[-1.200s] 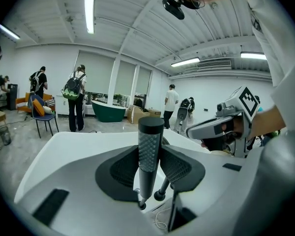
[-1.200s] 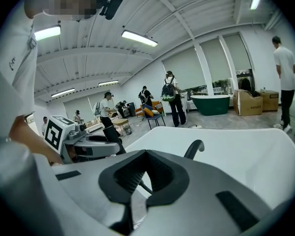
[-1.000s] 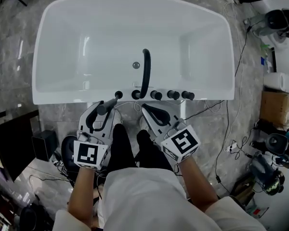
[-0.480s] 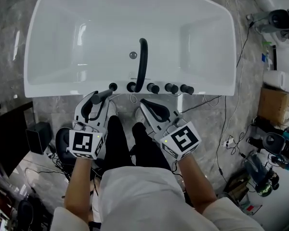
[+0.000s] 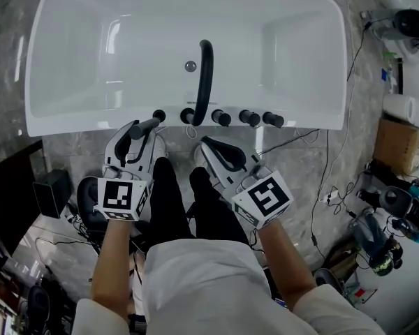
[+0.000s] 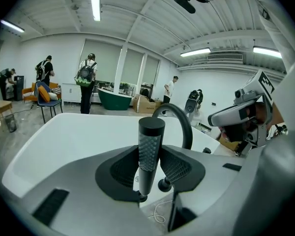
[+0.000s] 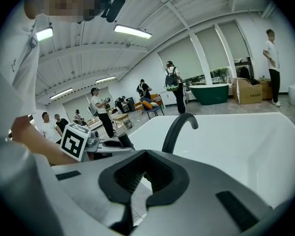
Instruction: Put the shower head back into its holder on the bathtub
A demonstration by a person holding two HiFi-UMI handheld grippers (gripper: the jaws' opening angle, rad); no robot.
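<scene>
Currently held: the shower head (image 6: 151,134), a black rod with a knurled grip and a flat cap, stands upright between the pads of the left gripper (image 5: 140,130).
Landmark: the spout (image 5: 205,75), black and curved, rises from the middle of the near rim of the white bathtub (image 5: 70,125) and arches over the basin.
State of the left gripper: the jaws are partway apart and clamp the shower head from both sides.
Place of the left gripper: left of the spout's base, on the person's side of the rim.
State of the right gripper (image 5: 208,147): the pads are closed together with nothing between them.
Place of the right gripper: just right of the spout's base, also short of the rim and clear of the fittings.
Fittings: a row of black knobs (image 5: 249,118) runs along the rim, one left of the spout's base and three to its right.
Place of the shower head: off the rim, with its far end pointing at the left knob (image 5: 158,115) beside the spout and close to it. Whether the two touch cannot be made out.
Drain (image 5: 190,66): a round metal disc on the basin floor, just left of the spout.
Marker cubes: one cube (image 5: 121,197) on each gripper, on the side away from the spout.
Person: dark-trousered legs (image 5: 169,201) stand between the two grippers, opposite the spout.
Background: several people stand far beyond the spout in both gripper views.
</scene>
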